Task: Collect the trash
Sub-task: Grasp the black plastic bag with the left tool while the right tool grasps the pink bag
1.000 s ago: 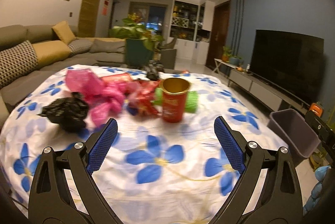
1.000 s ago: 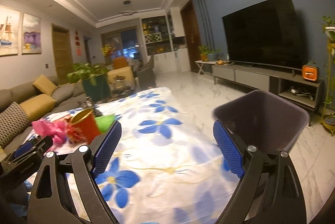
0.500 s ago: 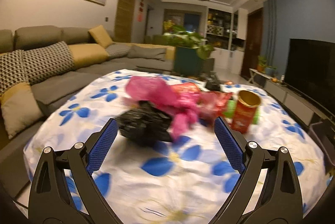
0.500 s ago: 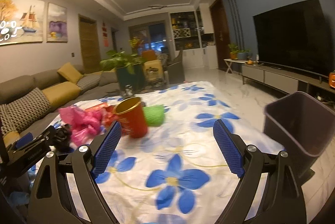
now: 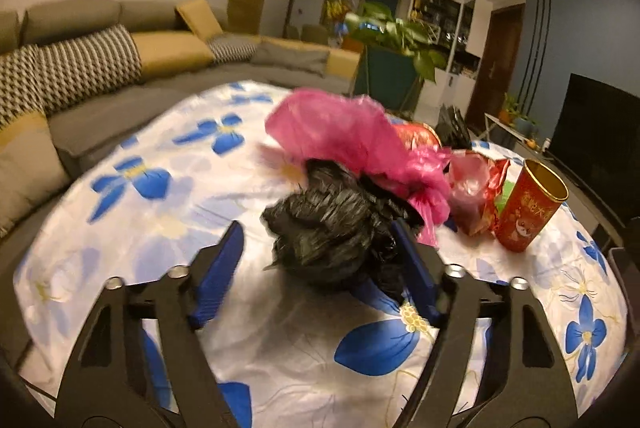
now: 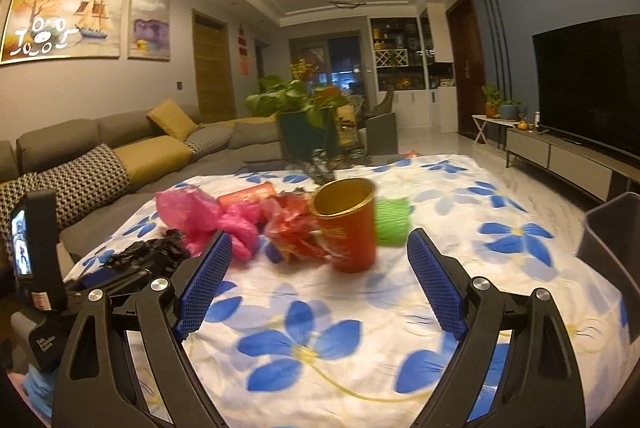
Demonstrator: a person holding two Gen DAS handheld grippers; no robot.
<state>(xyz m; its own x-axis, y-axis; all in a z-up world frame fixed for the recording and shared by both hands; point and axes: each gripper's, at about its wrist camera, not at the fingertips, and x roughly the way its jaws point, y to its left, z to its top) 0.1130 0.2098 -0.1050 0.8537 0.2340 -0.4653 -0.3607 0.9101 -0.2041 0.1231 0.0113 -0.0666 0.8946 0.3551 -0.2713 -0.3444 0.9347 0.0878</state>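
Note:
A crumpled black plastic bag [image 5: 332,228] lies on the flower-print tablecloth [image 5: 280,340]. My left gripper [image 5: 316,232] is open, its blue pads [image 5: 216,276] on either side of the bag; the right pad is at the bag's edge. Behind it sit a pink bag [image 5: 344,135], a red wrapper [image 5: 480,195] and a red cup [image 5: 528,211] with a gold rim. My right gripper [image 6: 320,240] is open and holds nothing; it faces the red cup [image 6: 348,224], which stands beyond its tips. In the right wrist view the black bag [image 6: 148,256] lies at the left.
A grey bin [image 6: 612,240] stands off the table's right side. A green roll [image 6: 394,222] lies behind the cup, and another black bag [image 5: 452,127] at the far edge. A sofa [image 5: 100,67] runs along the left, with a potted plant [image 6: 304,115] behind the table.
My left gripper swung left from the cup to the black bag, came in around it, and its fingers narrowed. My right gripper turned left from the bin toward the red cup.

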